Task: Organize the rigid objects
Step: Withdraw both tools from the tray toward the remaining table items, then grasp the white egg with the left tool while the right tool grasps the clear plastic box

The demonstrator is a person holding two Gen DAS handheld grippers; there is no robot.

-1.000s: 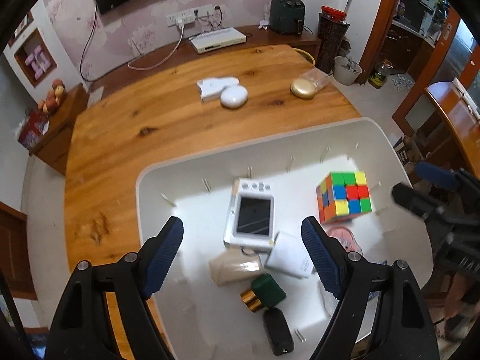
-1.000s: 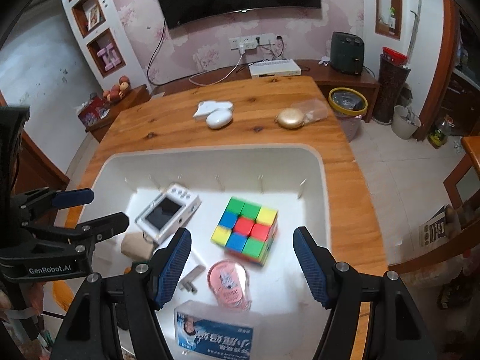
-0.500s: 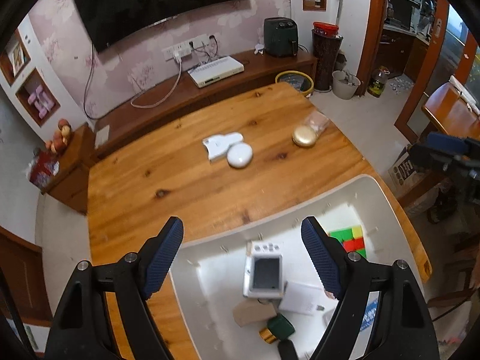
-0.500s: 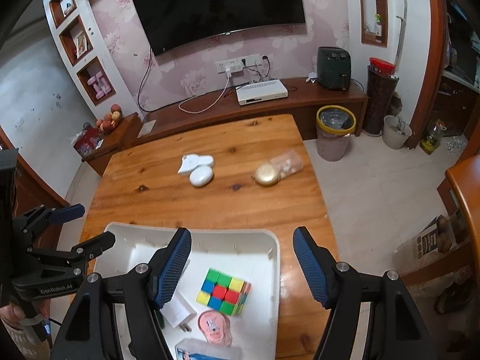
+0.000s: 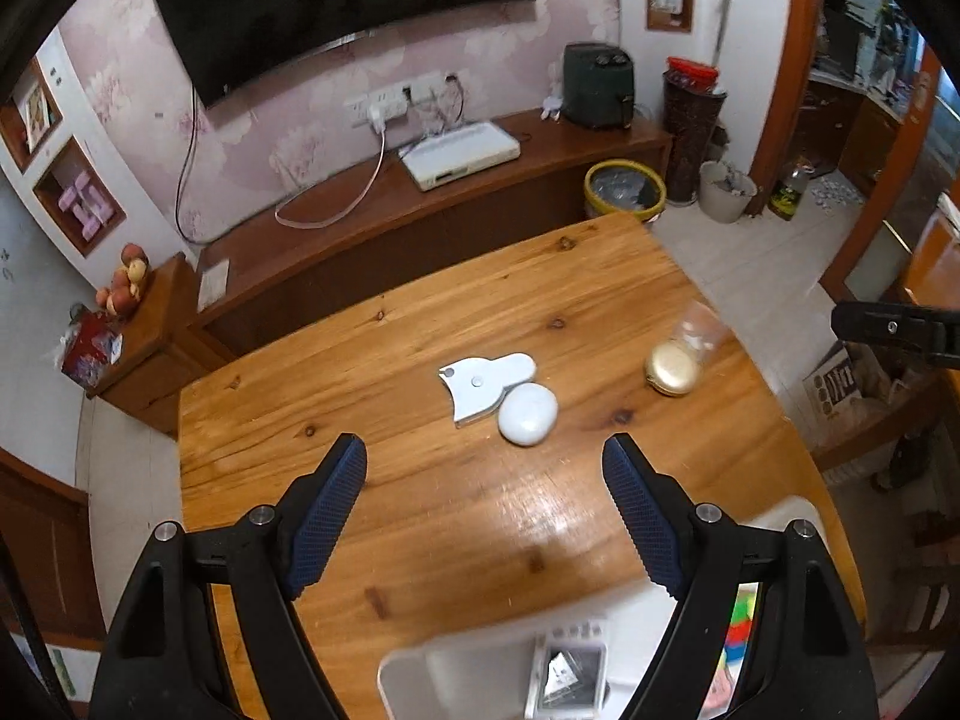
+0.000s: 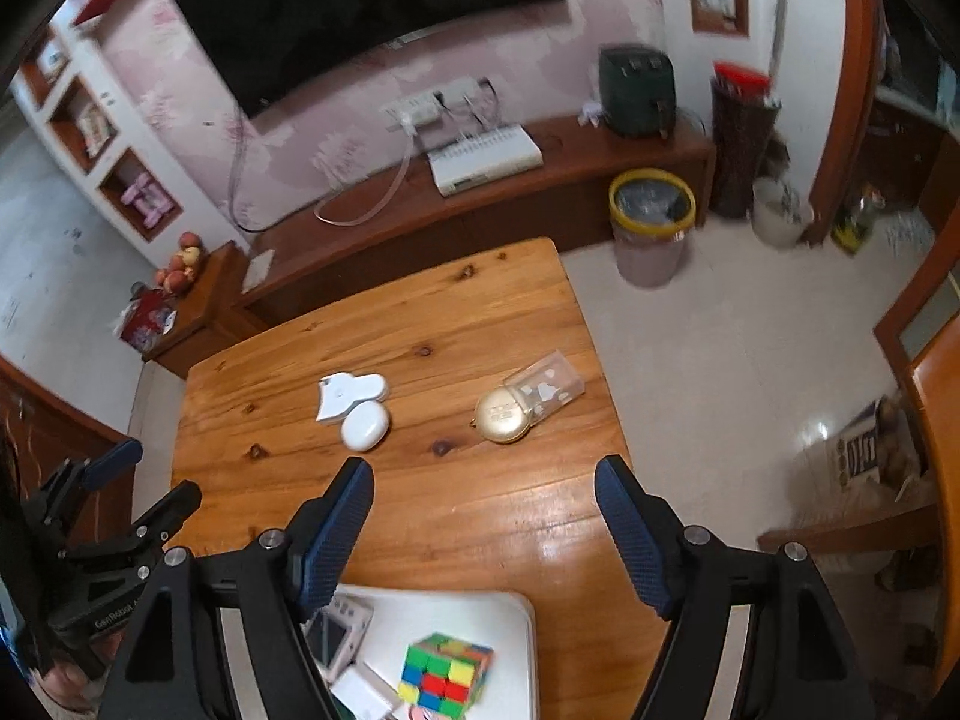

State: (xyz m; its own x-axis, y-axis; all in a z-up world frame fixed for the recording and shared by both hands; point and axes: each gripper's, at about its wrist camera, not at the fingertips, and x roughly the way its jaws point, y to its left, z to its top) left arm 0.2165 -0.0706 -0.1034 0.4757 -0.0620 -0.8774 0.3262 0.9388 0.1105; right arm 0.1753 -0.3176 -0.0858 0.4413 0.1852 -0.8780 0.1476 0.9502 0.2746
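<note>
A white tray (image 6: 510, 606) sits at the near edge of the wooden table (image 6: 480, 498). It holds a Rubik's cube (image 6: 447, 675) and a white handheld game console (image 6: 336, 636); both also show in the left wrist view, the console (image 5: 567, 675) and part of the cube (image 5: 741, 624). On the table farther off lie a white oval case (image 5: 528, 414), a flat white gadget (image 5: 483, 384), a gold round compact (image 5: 672, 367) and a clear plastic box (image 6: 546, 387). My left gripper (image 5: 485, 516) and right gripper (image 6: 483, 531) are both open, empty and high above the table.
A wooden TV bench with a white set-top box (image 5: 461, 155) runs along the far wall. A yellow-rimmed bin (image 6: 653, 222) stands on the floor past the table's right corner. Tiled floor lies to the right.
Both grippers have risen and pulled back from the tray. The tray has slid to the bottom of both views and the far table objects now sit central.
</note>
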